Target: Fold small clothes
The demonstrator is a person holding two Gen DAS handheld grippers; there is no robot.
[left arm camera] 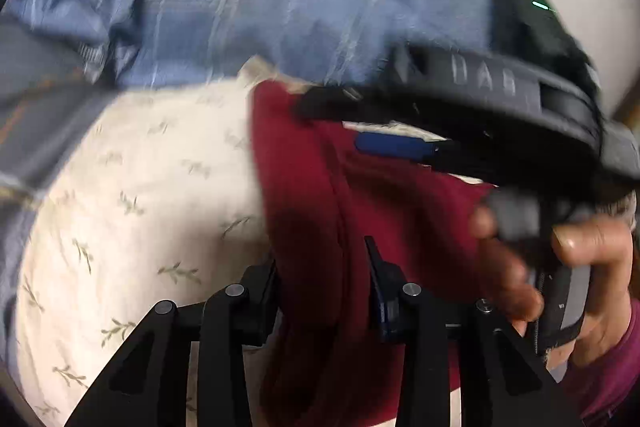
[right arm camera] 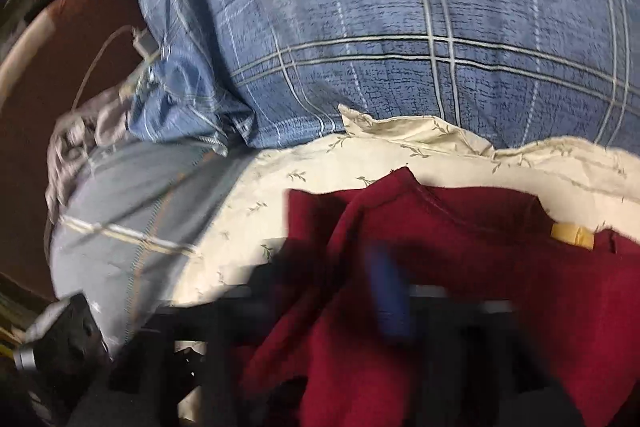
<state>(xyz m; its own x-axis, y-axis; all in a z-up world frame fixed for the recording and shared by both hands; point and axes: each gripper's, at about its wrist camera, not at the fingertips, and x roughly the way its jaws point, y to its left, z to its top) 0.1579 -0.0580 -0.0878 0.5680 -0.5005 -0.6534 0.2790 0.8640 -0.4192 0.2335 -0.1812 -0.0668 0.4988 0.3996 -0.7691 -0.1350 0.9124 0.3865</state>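
Observation:
A dark red garment (left arm camera: 360, 211) lies on a cream sheet with a leaf print (left arm camera: 152, 187). My left gripper (left arm camera: 324, 279) is shut on a bunched fold of it, with cloth filling the gap between the fingers. In the left wrist view the right gripper (left arm camera: 400, 143), held by a hand (left arm camera: 580, 267), pinches the garment's far edge with its blue pad. In the right wrist view my right gripper (right arm camera: 340, 291) is blurred and shut on the red garment (right arm camera: 460, 267), whose yellow neck label (right arm camera: 572, 235) shows at right.
A blue plaid blanket (right arm camera: 400, 27) is heaped behind the cream sheet (right arm camera: 400, 155). A grey-blue pillow (right arm camera: 132, 207) lies at left, with a white cable and plug (right arm camera: 140, 43) above it. A brown floor (right arm camera: 48, 75) lies beyond the bed edge.

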